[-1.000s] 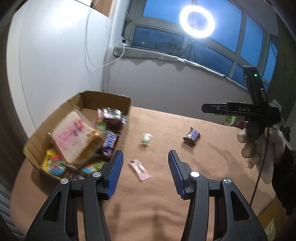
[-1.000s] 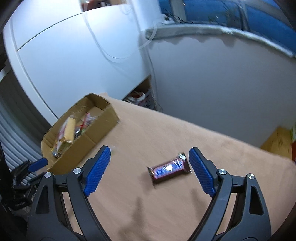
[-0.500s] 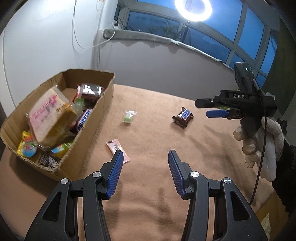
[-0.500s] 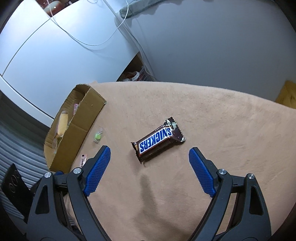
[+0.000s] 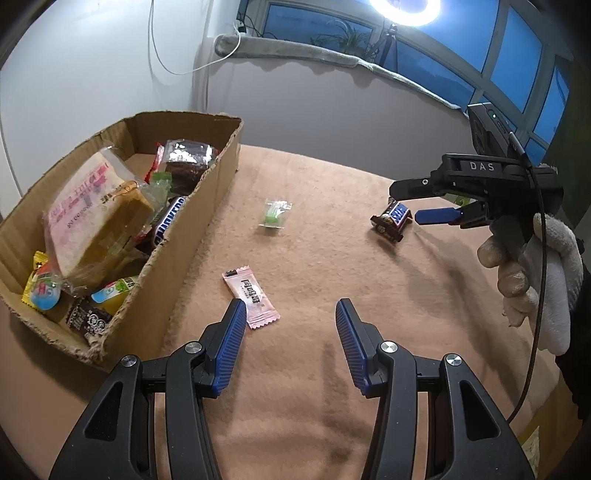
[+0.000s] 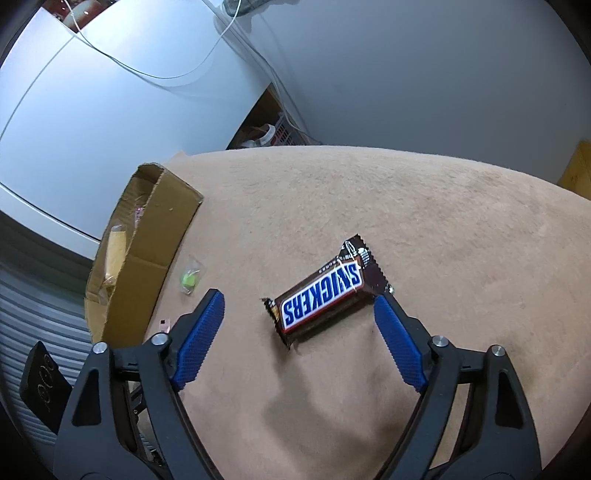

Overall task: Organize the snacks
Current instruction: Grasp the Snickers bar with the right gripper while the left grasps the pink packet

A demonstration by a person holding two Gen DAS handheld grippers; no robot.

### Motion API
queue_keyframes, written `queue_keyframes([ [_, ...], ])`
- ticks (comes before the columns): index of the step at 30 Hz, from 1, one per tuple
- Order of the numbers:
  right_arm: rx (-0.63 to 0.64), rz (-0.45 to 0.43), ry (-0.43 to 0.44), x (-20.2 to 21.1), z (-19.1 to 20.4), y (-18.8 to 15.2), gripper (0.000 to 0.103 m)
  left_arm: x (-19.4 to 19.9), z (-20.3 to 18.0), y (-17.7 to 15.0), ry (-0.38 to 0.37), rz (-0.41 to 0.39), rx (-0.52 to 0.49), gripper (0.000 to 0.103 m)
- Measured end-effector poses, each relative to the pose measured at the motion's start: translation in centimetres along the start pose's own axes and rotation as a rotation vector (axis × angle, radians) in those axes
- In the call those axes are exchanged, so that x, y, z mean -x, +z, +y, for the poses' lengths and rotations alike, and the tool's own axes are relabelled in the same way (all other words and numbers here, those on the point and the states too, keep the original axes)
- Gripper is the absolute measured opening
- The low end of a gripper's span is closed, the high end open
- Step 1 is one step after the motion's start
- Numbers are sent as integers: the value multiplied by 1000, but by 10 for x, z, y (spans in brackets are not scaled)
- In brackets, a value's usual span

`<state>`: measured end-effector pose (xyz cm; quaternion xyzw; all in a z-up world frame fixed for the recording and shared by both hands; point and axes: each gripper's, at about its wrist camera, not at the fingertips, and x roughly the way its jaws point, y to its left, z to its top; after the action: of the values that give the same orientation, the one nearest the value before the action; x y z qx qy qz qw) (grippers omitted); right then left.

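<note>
A Snickers bar [image 6: 323, 293] lies flat on the tan cloth-covered table [image 6: 424, 221], between the spread blue fingers of the right gripper [image 6: 299, 328], whose jaws stand wide and empty; the right fingertip sits just beside the wrapper's end. The left gripper [image 5: 288, 328], also wide and empty, hovers near a pink sachet [image 5: 250, 297]. A green candy [image 5: 275, 216] lies beyond, beside the snack-filled cardboard box [image 5: 199, 225].

Plain pale wall [image 5: 303, 107], dark blue windows [image 5: 436, 62], glowing ring light [image 5: 402, 11], tan-covered table [image 5: 332, 266]
</note>
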<state>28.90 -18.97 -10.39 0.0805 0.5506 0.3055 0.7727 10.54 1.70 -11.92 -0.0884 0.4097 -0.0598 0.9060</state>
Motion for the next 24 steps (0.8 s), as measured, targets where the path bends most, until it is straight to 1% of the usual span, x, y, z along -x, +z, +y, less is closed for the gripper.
queue_keyframes([
  [3, -1, 12, -18, -8, 1, 4, 81, -4, 1, 0, 0, 6, 2, 49],
  [5, 0, 23, -25, -13, 2, 6, 73, -7, 2, -1, 2, 13, 1, 49],
  [6, 2, 28, -31, -15, 2, 7, 71, -8, 2, 0, 3, 15, 1, 49],
  [16, 160, 28, -169, -28, 23, 13, 50, -19, 4, 2, 6, 39, 1, 49],
  [18, 198, 31, -194, -29, 27, 13, 43, -21, 4, 3, 11, 42, 5, 49],
  [19, 216, 32, -207, -30, 27, 12, 42, -21, 4, 3, 15, 43, 7, 49],
  [21, 246, 35, -207, -30, 28, 11, 41, -23, 5, 3, 23, 47, -1, 49],
  [24, 275, 43, -205, -29, 29, 10, 36, -28, 3, 7, 25, 54, -8, 49],
])
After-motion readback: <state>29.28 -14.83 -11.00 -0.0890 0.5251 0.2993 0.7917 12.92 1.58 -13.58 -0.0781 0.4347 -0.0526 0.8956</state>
